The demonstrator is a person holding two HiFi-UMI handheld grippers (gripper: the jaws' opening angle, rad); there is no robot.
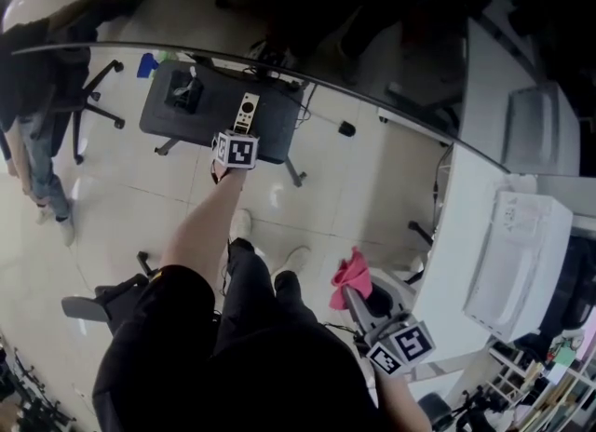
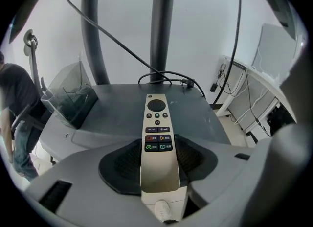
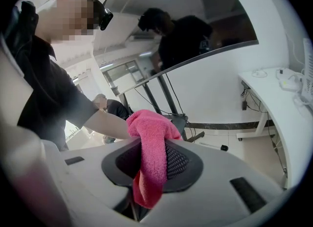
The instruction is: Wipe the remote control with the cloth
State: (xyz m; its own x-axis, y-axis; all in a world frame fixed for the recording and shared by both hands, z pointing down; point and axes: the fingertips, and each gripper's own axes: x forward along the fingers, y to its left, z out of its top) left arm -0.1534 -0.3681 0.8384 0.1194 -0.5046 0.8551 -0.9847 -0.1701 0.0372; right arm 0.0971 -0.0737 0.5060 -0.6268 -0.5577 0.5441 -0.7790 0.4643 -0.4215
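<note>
The left claw (image 2: 159,150) is clamped on the remote control (image 2: 157,118), pads squeezing its lower half, buttons facing up. The remote's top end reaches out over the dark grey table (image 2: 112,106) at the centre of the left gripper view; whether it touches the tabletop, I can't tell. A clear bin (image 2: 68,103) stands on the table's left side, and a black cable (image 2: 166,76) loops at the back edge. At the lower right of the head view, the right claw (image 3: 152,160) is closed on the pink cloth (image 3: 152,138), which bunches above the pads and hangs down between them, well apart from the remote.
</note>
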